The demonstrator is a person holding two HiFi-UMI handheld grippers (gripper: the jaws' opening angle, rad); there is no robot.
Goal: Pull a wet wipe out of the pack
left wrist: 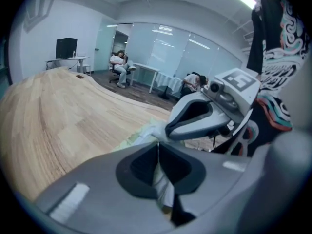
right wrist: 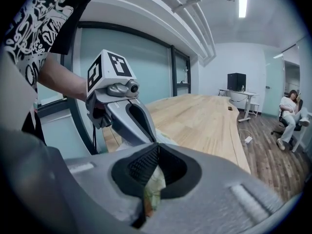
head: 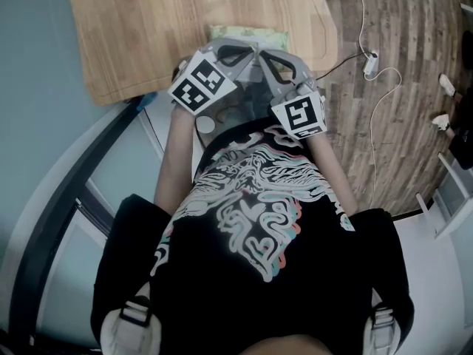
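A pale green wipe pack [head: 244, 33] lies near the front edge of the wooden table [head: 148, 28]. Both grippers meet tip to tip just above its near side. My left gripper [head: 250, 49] comes in from the left, and its jaws are shut [left wrist: 157, 144] with a strip of white wipe [left wrist: 162, 182] showing between them. My right gripper [head: 262, 52] faces it; its jaws are shut [right wrist: 157, 145] on a pale green and white bit of the pack [right wrist: 153, 189]. The pack's edge [left wrist: 139, 134] shows just past the left jaws. Most of the pack is hidden under the grippers.
The person's torso in a black printed shirt [head: 251, 220] fills the lower head view. A white cable and plug [head: 369, 65] lie on the wood floor to the right. A dark frame rail [head: 74, 191] runs below the table. Desks and seated people are far off.
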